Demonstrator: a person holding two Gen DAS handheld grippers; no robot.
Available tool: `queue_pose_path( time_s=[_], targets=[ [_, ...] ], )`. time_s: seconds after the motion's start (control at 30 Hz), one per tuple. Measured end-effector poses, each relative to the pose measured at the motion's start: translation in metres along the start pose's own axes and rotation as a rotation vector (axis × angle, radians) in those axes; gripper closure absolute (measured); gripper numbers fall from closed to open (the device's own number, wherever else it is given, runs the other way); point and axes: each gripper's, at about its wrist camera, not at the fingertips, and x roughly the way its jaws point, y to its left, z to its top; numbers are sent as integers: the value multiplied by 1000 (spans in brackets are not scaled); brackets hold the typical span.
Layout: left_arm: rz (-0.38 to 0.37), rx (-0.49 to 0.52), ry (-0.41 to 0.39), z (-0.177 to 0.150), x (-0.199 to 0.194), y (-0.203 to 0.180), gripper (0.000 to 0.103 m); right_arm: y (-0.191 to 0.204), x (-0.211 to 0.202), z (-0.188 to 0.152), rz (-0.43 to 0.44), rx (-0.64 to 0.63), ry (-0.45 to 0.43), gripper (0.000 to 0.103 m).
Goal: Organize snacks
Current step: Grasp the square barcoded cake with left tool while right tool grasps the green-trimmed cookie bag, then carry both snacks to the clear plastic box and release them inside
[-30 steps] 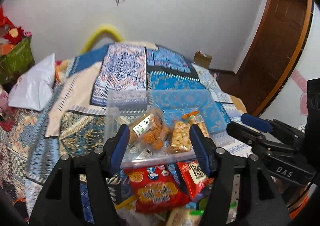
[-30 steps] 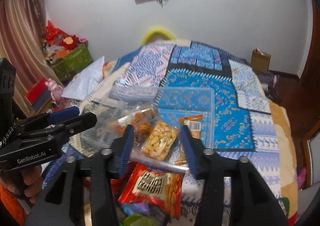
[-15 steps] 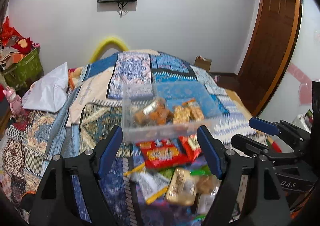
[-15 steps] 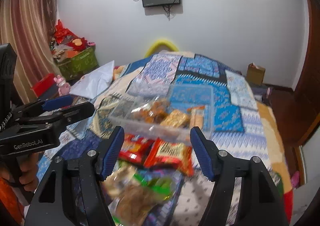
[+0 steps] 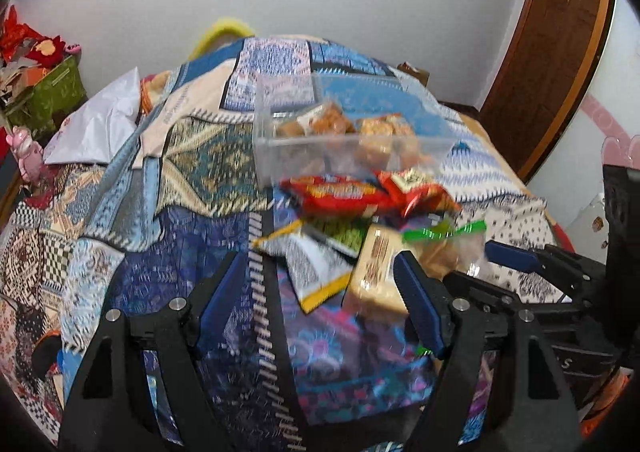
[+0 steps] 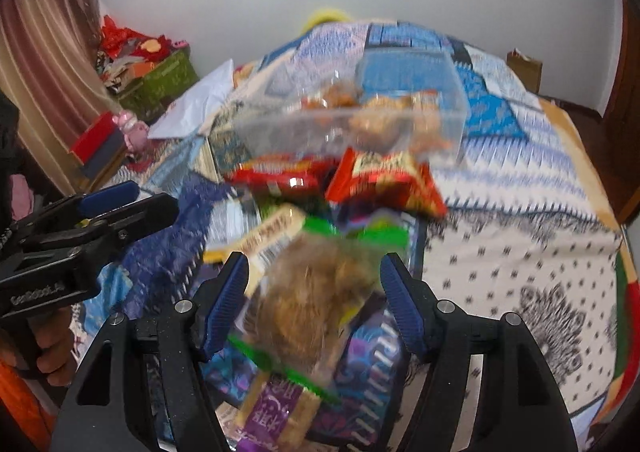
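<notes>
Risk: right gripper point(image 6: 314, 304) fingers, parted and empty, straddle clear bag point(image 6: 316, 304); slippery film may slide. Left gripper point(image 5: 320, 296) likewise parted, empty; may snag neighbouring packets on bed point(image 5: 168, 187).

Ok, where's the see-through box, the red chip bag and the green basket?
clear box point(image 5: 344, 155), left wrist view, front wall.
red snack bag point(image 6: 384, 181), right wrist view, middle of its front.
green basket point(image 6: 164, 81), right wrist view, side wall.

Motion smears the snack bag point(image 6: 316, 300) below the clear tub point(image 6: 352, 123); packet labels unreadable, and the purple packet point(image 6: 276, 412) runs off the bottom edge.
</notes>
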Motion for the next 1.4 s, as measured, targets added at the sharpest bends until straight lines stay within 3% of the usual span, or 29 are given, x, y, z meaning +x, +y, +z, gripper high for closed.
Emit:
queue_pose_path(
  time_s=[0.17,0.4,0.5,0.93,1.27,1.4],
  targets=[
    [-2,-20,37,-14,9,3,27,-3,9,-6,39,31,26,38],
    [-15,-26,64,-21,16,-2,27,-8,7,-11,78,47,17,57],
    [-23,-18,62,-20,17,-7,27,-8,1,-12,63,35,0,59],
    [-53,43,88,-6,49,-43,27,-39,-44,3,26,80,-118,59],
    [-36,40,164,-10,90,-51,39,-57,-40,2,37,122,-106,59],
    [-51,31,152,-11,92,-49,42,-60,-37,3,45,131,-99,59]
  ],
)
